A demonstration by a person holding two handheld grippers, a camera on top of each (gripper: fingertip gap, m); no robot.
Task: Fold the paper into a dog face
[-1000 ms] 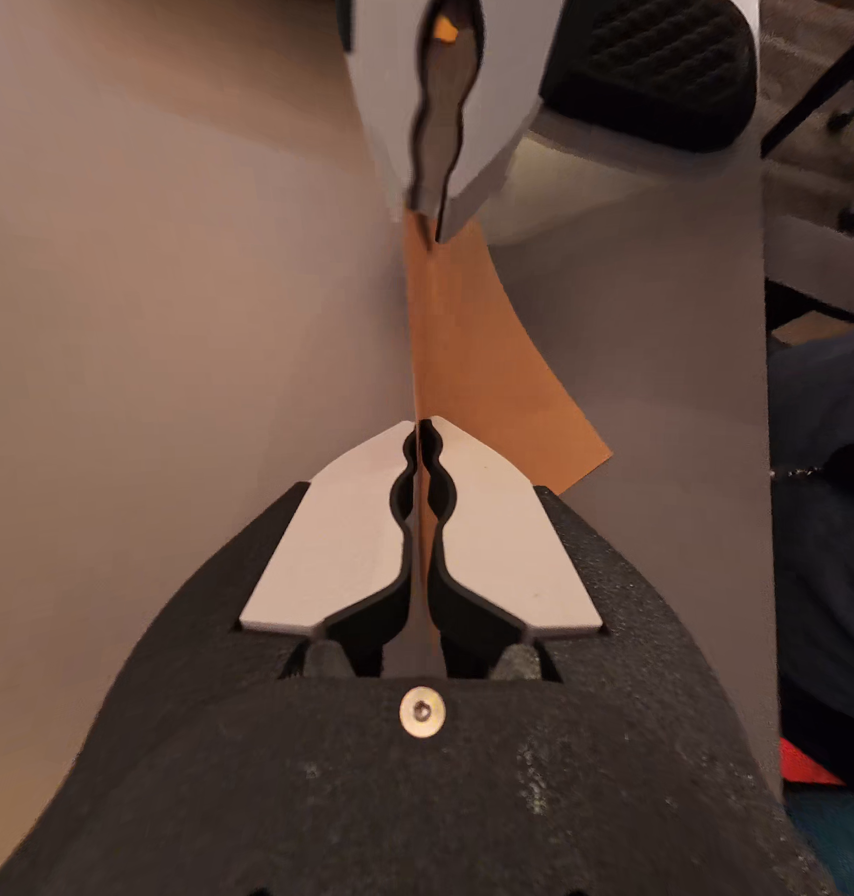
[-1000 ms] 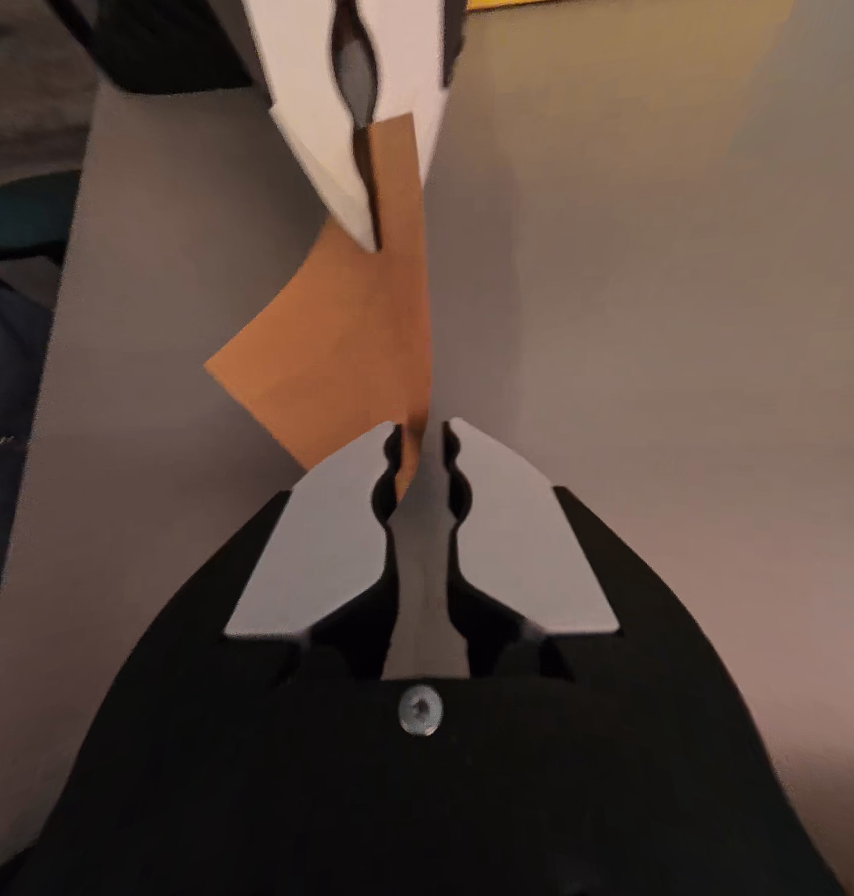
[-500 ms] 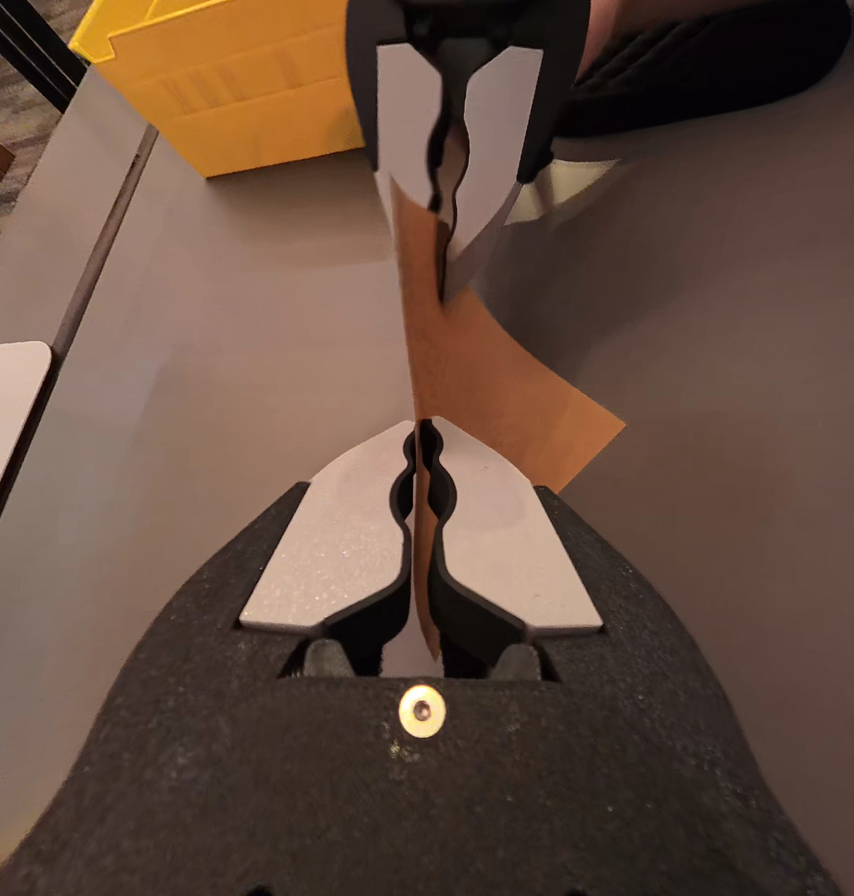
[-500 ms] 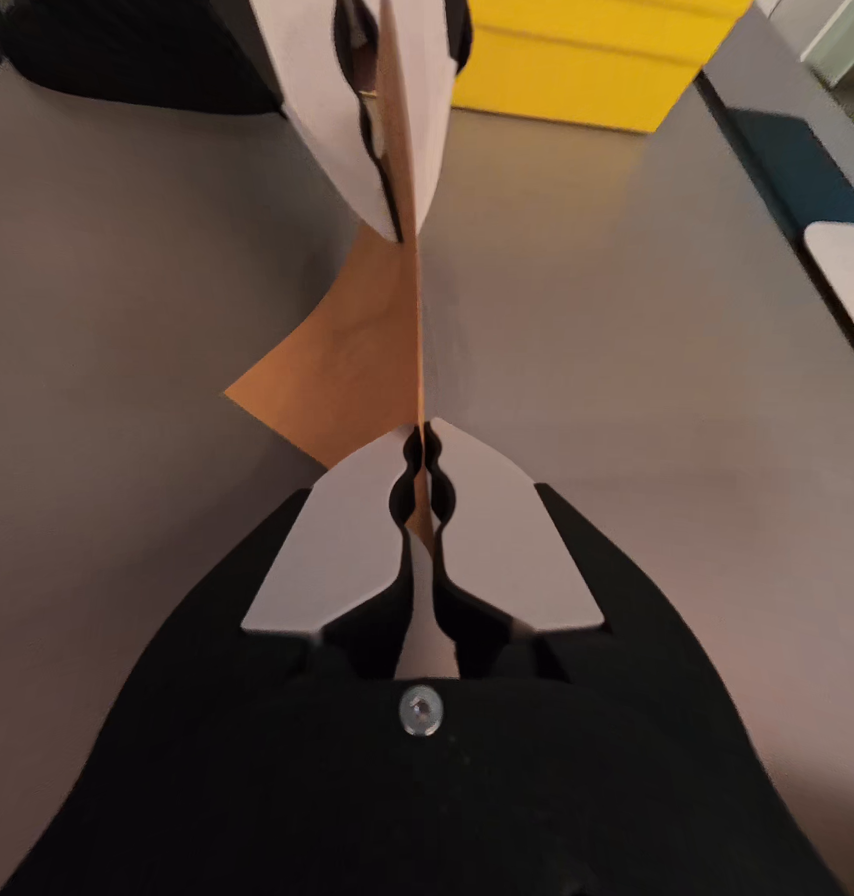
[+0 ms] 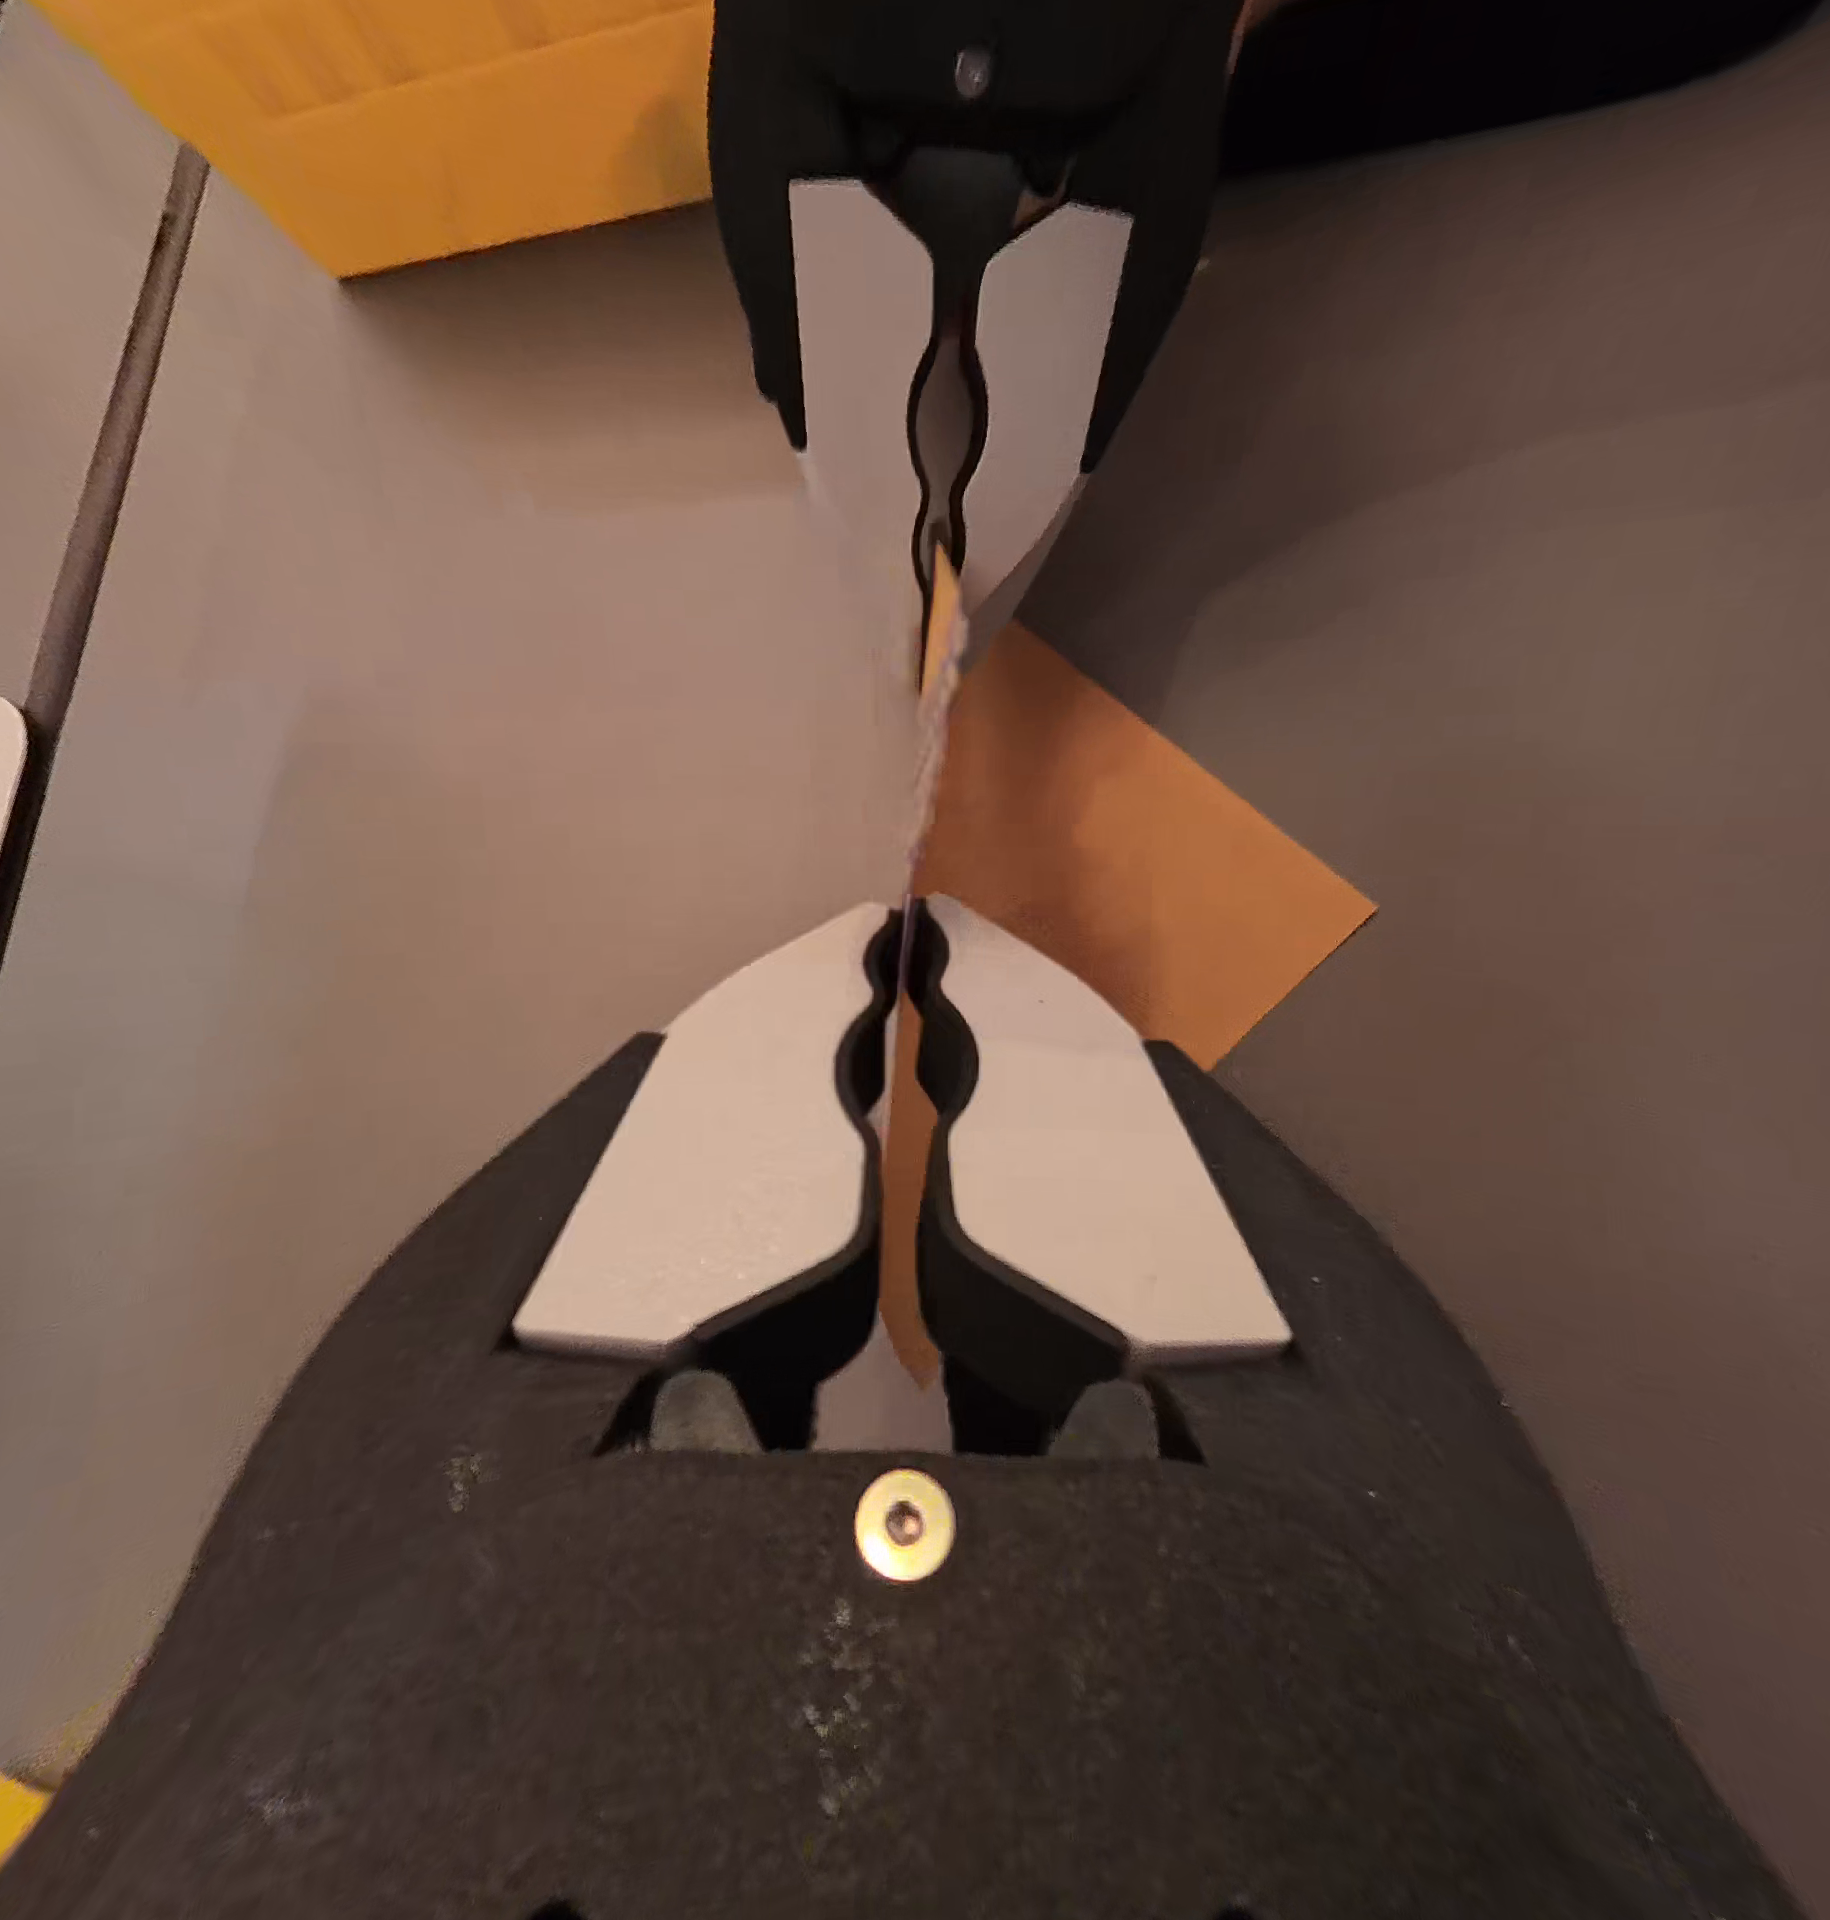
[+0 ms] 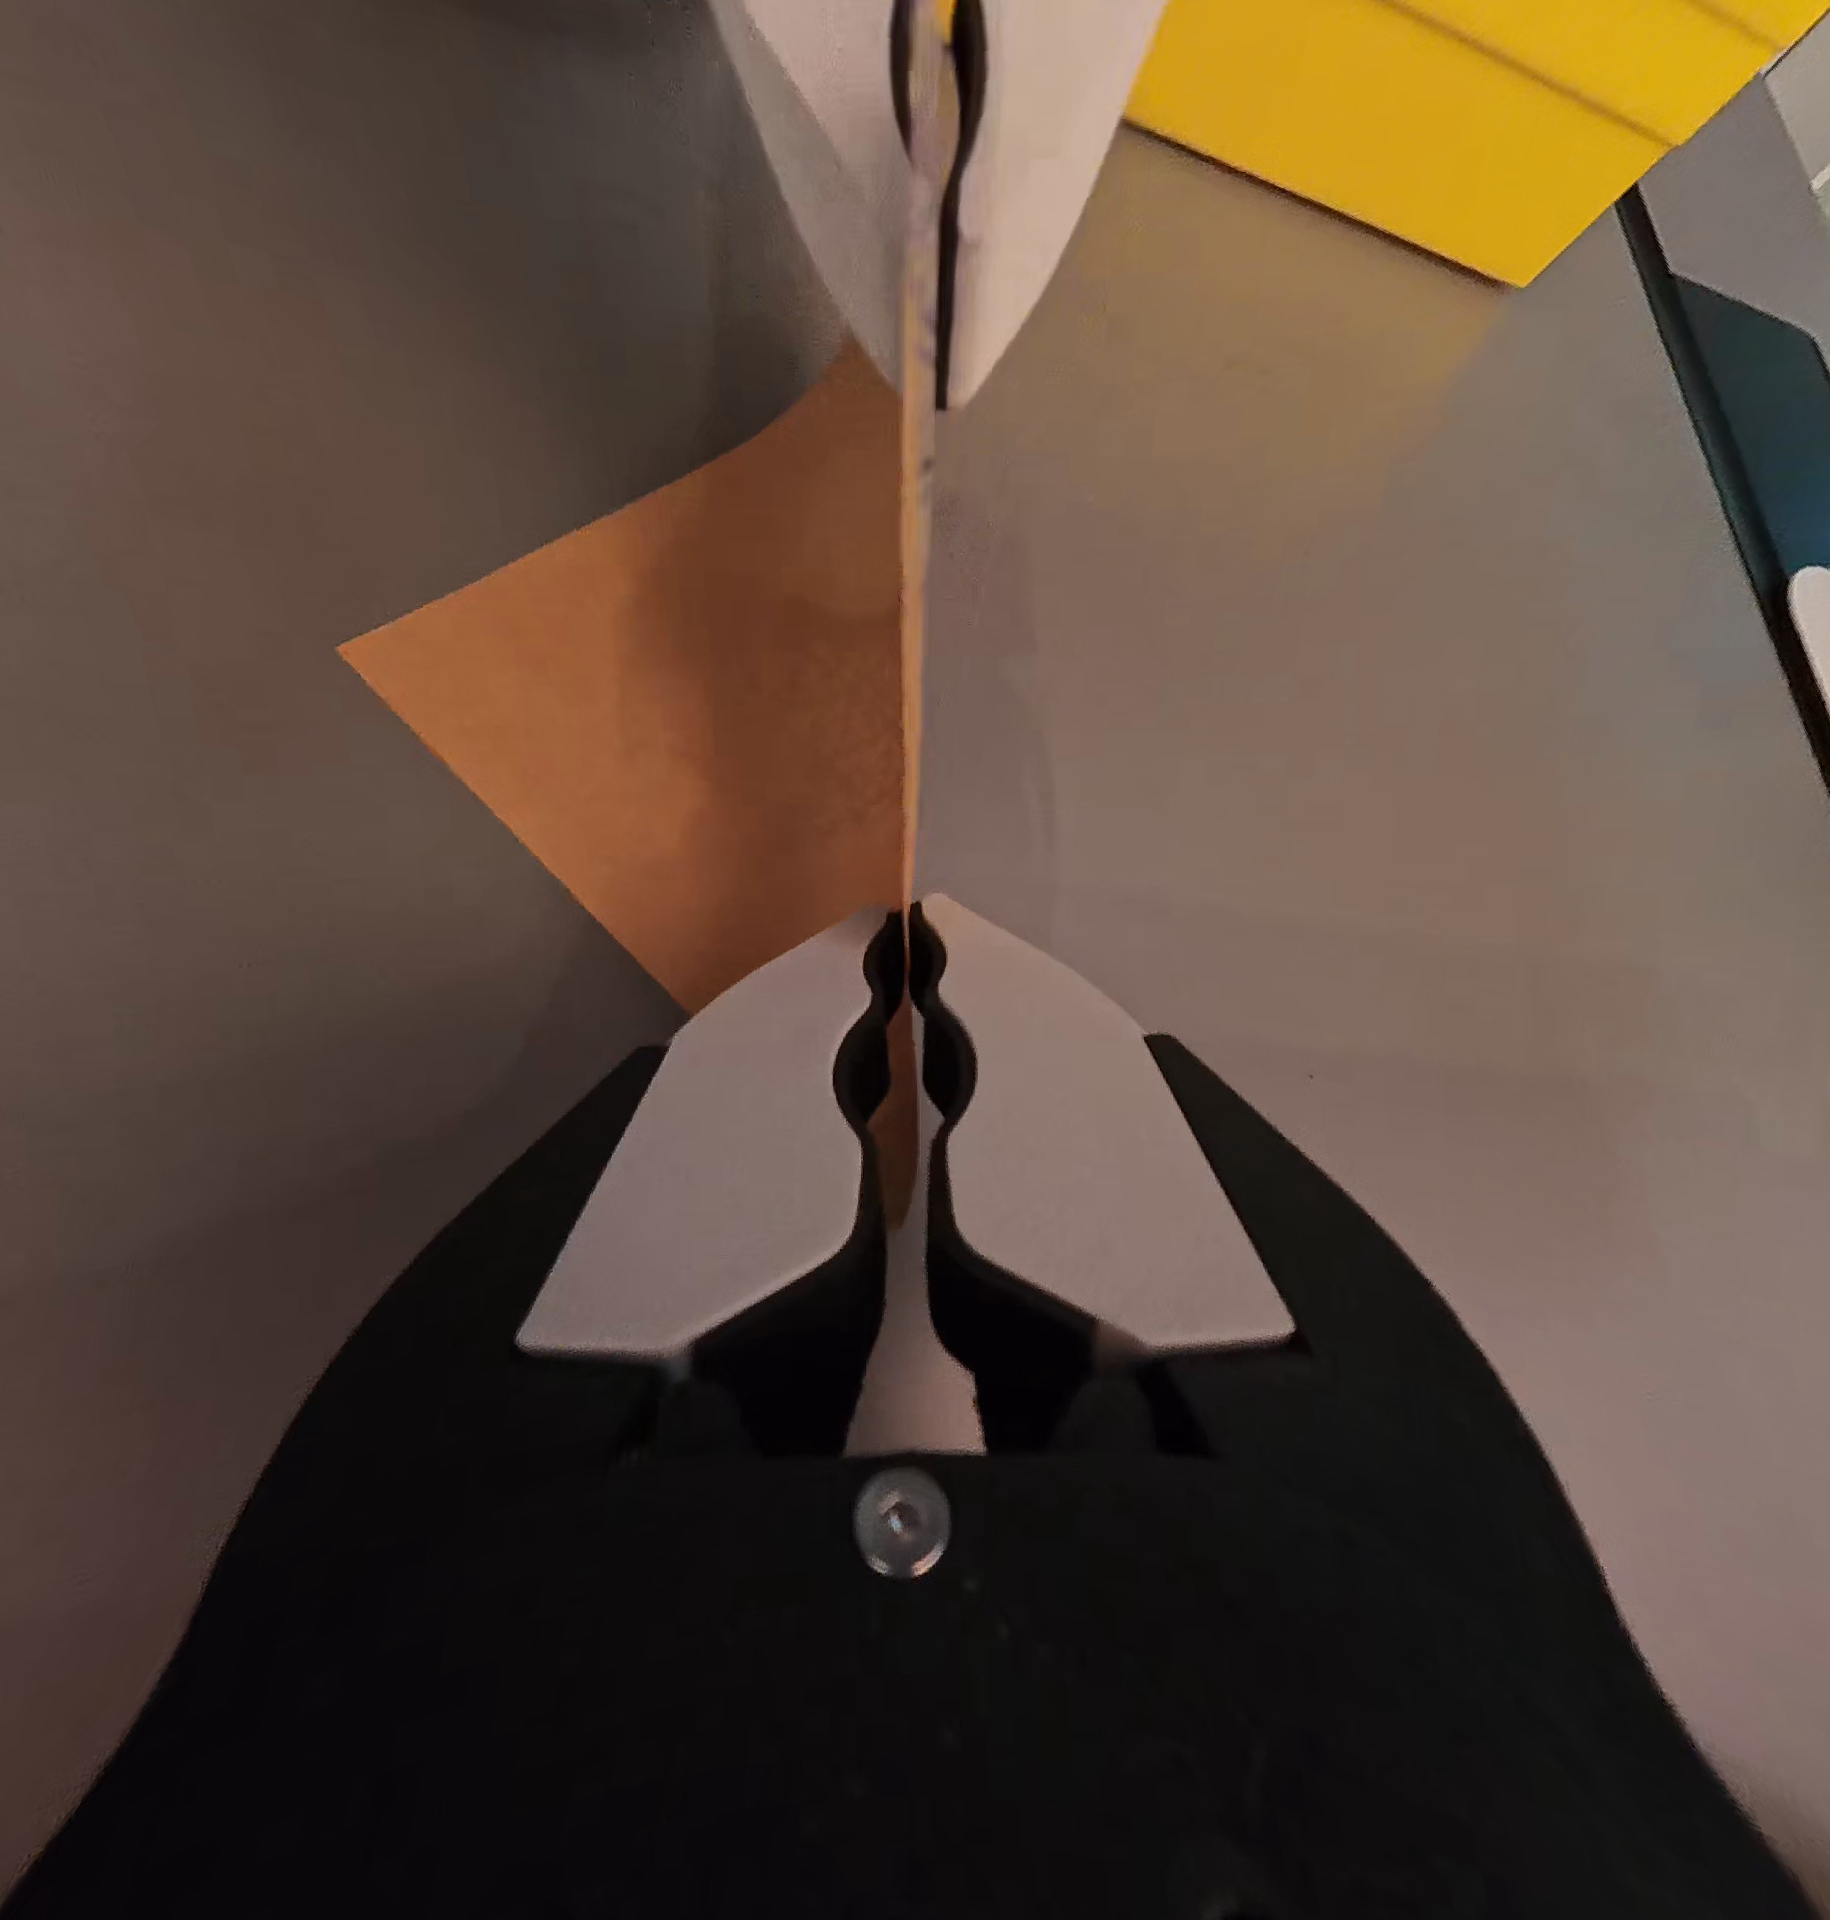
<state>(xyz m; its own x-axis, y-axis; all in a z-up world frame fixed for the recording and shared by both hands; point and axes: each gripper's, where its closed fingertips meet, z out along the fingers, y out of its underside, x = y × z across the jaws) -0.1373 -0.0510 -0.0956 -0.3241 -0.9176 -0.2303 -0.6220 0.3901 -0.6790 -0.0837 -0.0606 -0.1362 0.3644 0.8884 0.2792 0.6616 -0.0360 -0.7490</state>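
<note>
Two tools face each other above the grey surface (image 5: pixel 475 831): left tool (image 5: pixel 909 920) and right tool (image 6: pixel 909 914) each clamp opposite corners of the brown paper (image 6: pixel 682 727), held taut on edge between them, near a yellow box (image 6: pixel 1410 125).

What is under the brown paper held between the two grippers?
Only the bare grey table shows beneath the brown paper, which the left gripper and right gripper pinch by opposite corners. The patch behind the hanging sheet is hidden.
</note>
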